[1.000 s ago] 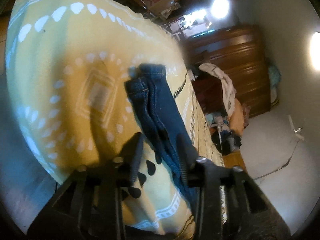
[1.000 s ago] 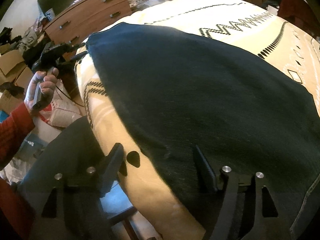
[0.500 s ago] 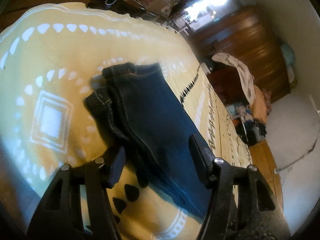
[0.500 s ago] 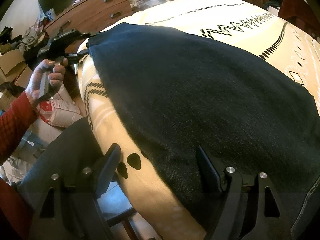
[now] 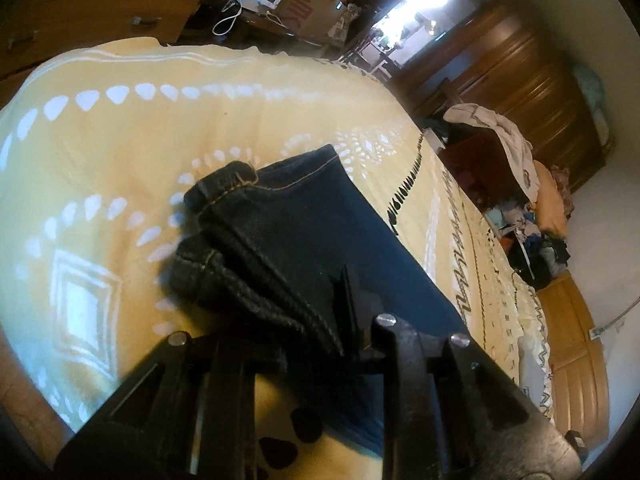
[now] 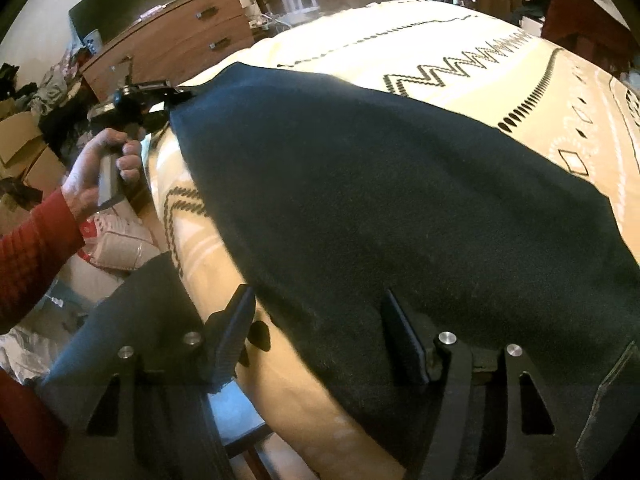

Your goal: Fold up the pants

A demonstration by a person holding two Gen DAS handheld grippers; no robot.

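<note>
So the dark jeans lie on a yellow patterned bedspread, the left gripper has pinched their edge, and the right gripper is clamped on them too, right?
Not quite: the right gripper is open, its jaws wide apart over the jeans' edge, as the right wrist view shows. The rest holds: jeans on the yellow bedspread, left gripper pinching their edge.

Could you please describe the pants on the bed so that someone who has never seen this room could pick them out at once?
Find the bed's yellow patterned blanket. The pants lie flat along its near edge, one end pinched by the left gripper. They are dark blue denim with pale stitched hems, the only dark garment on the blanket.
</note>
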